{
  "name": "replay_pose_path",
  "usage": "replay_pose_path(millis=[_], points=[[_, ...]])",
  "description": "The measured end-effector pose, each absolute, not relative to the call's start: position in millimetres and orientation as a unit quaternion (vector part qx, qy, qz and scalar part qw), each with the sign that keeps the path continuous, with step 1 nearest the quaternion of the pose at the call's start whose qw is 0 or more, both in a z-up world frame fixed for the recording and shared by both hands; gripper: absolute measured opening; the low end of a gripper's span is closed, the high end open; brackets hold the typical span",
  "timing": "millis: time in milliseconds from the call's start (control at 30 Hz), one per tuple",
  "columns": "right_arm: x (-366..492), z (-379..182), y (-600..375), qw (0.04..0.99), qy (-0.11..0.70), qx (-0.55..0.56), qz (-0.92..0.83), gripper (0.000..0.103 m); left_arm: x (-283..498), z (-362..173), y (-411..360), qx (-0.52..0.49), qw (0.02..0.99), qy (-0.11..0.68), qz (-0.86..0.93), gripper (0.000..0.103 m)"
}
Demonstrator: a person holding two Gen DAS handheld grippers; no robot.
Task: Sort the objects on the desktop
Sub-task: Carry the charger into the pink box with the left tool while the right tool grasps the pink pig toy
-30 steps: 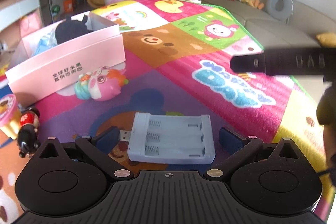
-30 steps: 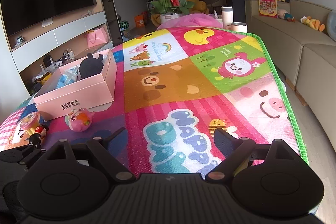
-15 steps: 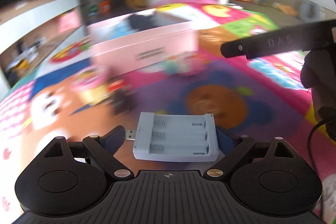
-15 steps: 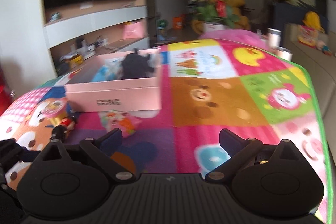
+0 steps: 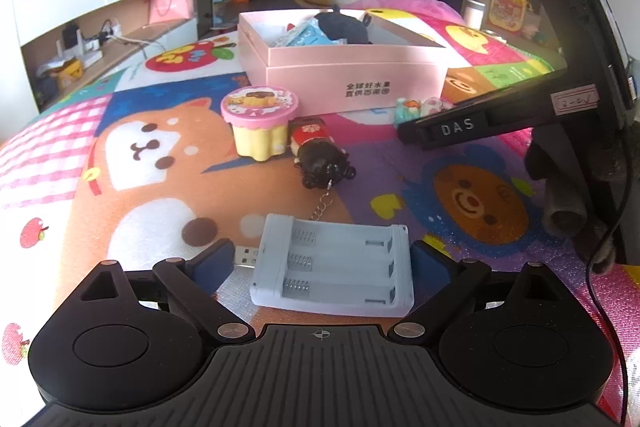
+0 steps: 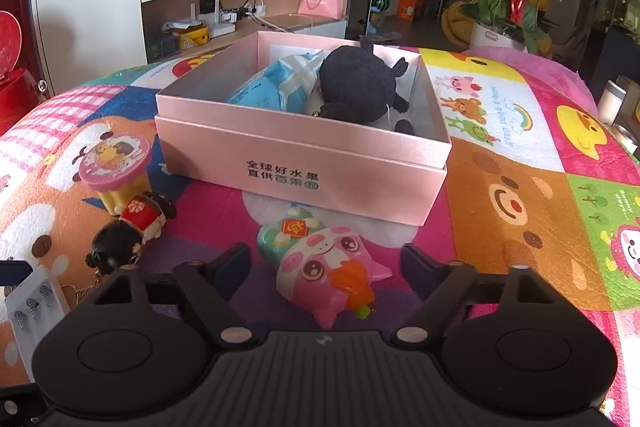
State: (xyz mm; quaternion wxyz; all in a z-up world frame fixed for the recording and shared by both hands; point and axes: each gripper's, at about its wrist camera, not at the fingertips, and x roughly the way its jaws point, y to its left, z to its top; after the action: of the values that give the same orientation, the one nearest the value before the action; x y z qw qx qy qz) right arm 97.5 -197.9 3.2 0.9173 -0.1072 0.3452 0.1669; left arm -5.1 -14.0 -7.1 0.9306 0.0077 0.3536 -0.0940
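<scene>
Sorting is only partly done, from where I stand: the pink box [image 6: 304, 163] on the cartoon play mat [image 6: 520, 195] already holds a blue packet [image 6: 276, 87] and a black plush toy [image 6: 360, 87], while several things lie loose on the mat in front of it. The left gripper [image 5: 320, 263] has the pale battery charger [image 5: 336, 263] across its jaws; the right pad looks to touch the casing, but the left one sits beside the USB plug, so I cannot tell whether it is truly clamped or just straddled. The right gripper [image 6: 326, 263] is over the pink squishy toy [image 6: 332, 279], its jaws having just been narrowing, with the toy between them but gaps visible on both sides, so it is not gripped yet. Near the box's left corner stand a pudding-shaped cup [image 5: 260, 123] and, touching it, a little doll keychain [image 5: 320, 155] lying on its side, its chain trailing toward the charger. I'd judge four items are left to go: charger, squishy, cup and doll. The charger seems closest to being carried over, though the box is some way ahead of it.
</scene>
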Motion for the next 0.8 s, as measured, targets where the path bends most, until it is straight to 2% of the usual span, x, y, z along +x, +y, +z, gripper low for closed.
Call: replay_pose_path(millis=[67,467,800], points=[[95,6,-200,0.915,0.354,-0.105,0.162,0.057,-6,-7,-15,0.009,0.931,0.352,-0.096,0.097],[45,52,-243,0.909,0.366,-0.038,0.196,0.055,-14,-7,-22,0.030,0.931,0.349,-0.105,0.094],[-2,110,-258,0.933,0.289,-0.033,0.211,0.055,-24,31,-37,0.073,0.946,0.295,-0.115,0.094]])
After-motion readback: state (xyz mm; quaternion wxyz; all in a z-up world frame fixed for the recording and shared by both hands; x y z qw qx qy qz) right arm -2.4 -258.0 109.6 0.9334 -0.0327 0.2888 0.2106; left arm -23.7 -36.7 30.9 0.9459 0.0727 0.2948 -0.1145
